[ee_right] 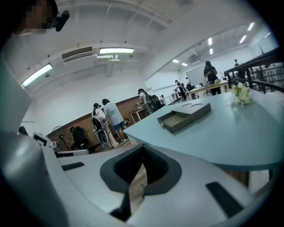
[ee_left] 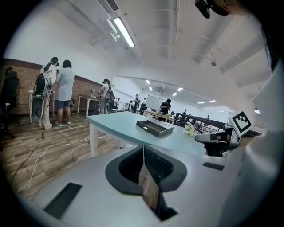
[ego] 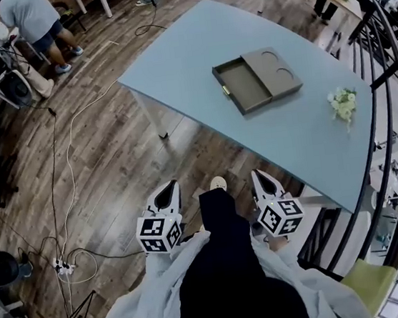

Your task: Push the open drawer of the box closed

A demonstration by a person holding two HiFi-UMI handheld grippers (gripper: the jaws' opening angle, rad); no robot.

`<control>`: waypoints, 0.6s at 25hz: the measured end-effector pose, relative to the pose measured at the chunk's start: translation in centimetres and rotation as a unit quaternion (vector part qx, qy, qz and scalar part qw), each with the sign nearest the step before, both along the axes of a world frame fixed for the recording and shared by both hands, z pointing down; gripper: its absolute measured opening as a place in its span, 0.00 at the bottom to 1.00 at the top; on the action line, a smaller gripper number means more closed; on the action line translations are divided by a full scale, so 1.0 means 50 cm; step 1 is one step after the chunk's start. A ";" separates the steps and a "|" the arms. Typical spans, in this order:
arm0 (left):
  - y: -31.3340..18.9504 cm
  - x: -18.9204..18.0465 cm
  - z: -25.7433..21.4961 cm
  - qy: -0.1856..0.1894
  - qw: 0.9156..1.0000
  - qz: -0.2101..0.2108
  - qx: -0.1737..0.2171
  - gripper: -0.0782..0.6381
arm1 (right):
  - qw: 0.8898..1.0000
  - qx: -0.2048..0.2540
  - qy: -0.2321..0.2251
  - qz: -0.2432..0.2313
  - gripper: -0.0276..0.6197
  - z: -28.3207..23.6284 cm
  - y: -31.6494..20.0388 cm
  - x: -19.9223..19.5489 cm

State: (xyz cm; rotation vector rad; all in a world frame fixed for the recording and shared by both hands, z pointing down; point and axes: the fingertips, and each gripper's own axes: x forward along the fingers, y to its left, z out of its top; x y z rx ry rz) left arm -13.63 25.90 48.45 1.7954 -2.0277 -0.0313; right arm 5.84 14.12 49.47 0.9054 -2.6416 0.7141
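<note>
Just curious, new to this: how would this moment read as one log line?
drawer: open | box: on table | left gripper: shut, empty | right gripper: shut, empty

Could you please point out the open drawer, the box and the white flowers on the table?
open drawer (ego: 242, 84): head view, its bare floor.
box (ego: 275, 66): head view, its top face.
white flowers (ego: 342, 102): head view, the blossoms.

A flat grey-brown box (ego: 275, 72) sits on the pale blue bench (ego: 193, 54), its open drawer (ego: 242, 88) pulled out leftward. A small white flower bunch (ego: 343, 103) lies to its right. The left gripper (ego: 168, 187) and right gripper (ego: 259, 176) hang side by side over the wooden floor (ego: 113, 165), short of the bench's near edge.
</note>
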 end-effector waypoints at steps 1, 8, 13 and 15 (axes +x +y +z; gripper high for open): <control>-0.015 -0.006 0.002 0.000 1.000 0.001 -0.002 0.14 | 1.000 0.001 -0.002 0.000 0.05 -0.001 -0.015 -0.008; -0.138 -0.061 -0.021 -0.013 1.000 0.003 0.001 0.14 | 1.000 0.007 -0.007 -0.001 0.05 -0.022 -0.140 -0.053; -0.233 -0.095 -0.029 -0.011 1.000 0.001 -0.002 0.14 | 1.000 0.003 -0.008 -0.011 0.05 -0.031 -0.226 -0.099; -0.270 -0.102 -0.028 -0.009 1.000 0.003 -0.003 0.14 | 1.000 0.000 -0.007 -0.011 0.05 -0.028 -0.260 -0.111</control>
